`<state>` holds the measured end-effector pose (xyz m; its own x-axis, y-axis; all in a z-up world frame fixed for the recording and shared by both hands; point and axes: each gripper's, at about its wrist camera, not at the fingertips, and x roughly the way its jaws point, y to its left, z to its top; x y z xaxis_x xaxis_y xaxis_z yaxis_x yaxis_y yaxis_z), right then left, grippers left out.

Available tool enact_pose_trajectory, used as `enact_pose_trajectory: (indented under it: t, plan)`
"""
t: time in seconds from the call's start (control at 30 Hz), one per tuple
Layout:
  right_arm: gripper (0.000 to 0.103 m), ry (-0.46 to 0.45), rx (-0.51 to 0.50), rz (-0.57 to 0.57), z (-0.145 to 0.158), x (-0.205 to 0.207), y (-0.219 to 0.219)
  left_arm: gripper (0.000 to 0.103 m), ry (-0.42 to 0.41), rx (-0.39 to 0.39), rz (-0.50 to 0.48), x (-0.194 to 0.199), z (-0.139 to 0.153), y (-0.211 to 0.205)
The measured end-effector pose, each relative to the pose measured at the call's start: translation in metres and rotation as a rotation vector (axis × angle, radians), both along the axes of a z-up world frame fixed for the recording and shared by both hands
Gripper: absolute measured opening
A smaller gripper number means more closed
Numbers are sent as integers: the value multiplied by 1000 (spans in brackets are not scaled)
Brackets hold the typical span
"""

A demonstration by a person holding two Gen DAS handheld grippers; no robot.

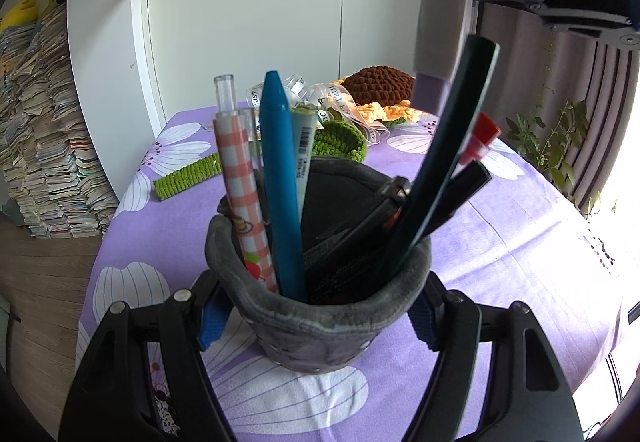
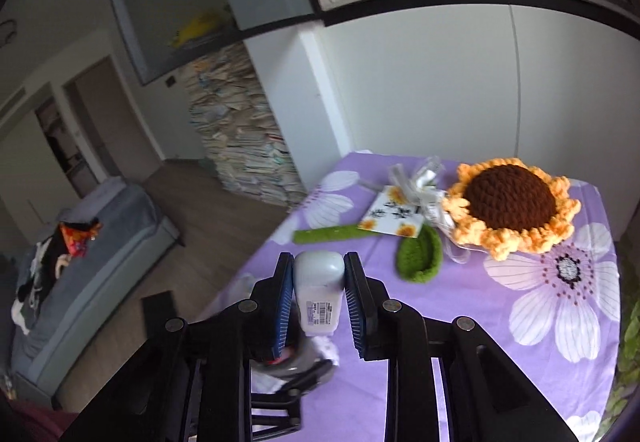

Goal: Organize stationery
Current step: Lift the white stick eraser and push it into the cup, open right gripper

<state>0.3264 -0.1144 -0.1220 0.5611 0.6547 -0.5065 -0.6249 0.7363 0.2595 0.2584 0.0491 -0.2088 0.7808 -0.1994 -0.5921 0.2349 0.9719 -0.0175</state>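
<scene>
My left gripper (image 1: 318, 322) is shut on a grey felt pen holder (image 1: 320, 326) standing on the purple flowered tablecloth (image 1: 500, 250). The holder has several pens in it: a teal one (image 1: 280, 182), a pink checked one (image 1: 242, 198) and dark ones with a red cap (image 1: 482, 134). My right gripper (image 2: 318, 296) is shut on a white glue stick (image 2: 320, 292) with a barcode label, held above the holder. The glue stick's white and purple body (image 1: 438, 22) shows blurred at the top right of the left wrist view, with the right gripper above it.
A crocheted sunflower (image 2: 508, 202), a green crocheted leaf (image 2: 420, 254), a green stem (image 2: 332, 233), a card (image 2: 394, 220) and ribbon lie at the table's far end. White cabinets stand behind. A stack of books (image 2: 244, 130) and a sofa (image 2: 88, 262) are left of the table.
</scene>
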Motion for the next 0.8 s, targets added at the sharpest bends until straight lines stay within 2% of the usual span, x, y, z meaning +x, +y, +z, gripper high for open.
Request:
enact_pose_trajectory:
  t: [0.2,0.4,0.53,0.8]
  plan:
    - [27,-16,15,41,0,-9,14,73,2,-10,-2,1,0,2]
    - [27,24,17,78,-9,-2,27,73,4,-16,-4,2,0,3]
    - [27,-3,22,103,-14,-5,34,73,3,-7,-5,2,-1,1]
    - [27,2,-51,109,-32,-7,41,73,6,-3,-5,2,-1,2]
